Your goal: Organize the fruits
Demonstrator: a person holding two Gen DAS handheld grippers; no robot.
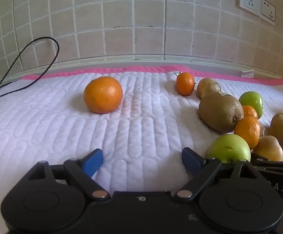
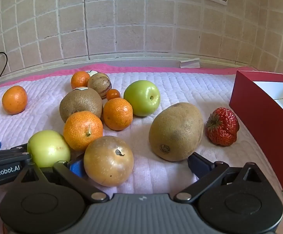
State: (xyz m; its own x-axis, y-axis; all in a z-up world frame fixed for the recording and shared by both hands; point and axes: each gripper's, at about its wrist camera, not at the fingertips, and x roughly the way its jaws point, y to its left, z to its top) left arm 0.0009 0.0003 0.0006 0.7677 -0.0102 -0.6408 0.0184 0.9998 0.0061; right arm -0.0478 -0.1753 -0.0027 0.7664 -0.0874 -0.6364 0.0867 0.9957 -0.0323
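My left gripper [image 1: 142, 160] is open and empty, low over the white quilted mat [image 1: 63, 132]. A lone orange [image 1: 103, 94] lies ahead of it, slightly left. A fruit pile lies to its right: a kiwi [image 1: 220, 112], a small tangerine [image 1: 185, 83] and a green apple [image 1: 229, 149]. My right gripper [image 2: 135, 165] is open, its jaws around a brownish round fruit [image 2: 108, 160] without closing on it. Ahead lie a kiwi [image 2: 176, 131], a strawberry [image 2: 222, 126], tangerines [image 2: 83, 129], a green apple [image 2: 142, 97] and the lone orange [image 2: 14, 99].
A red box [image 2: 262, 113] with a white inside stands at the right edge of the mat. A tiled wall [image 2: 122, 19] with sockets runs behind. A black cable [image 1: 34, 58] loops at the far left. The left gripper's body [image 2: 5, 165] shows beside the nearer green apple [image 2: 48, 148].
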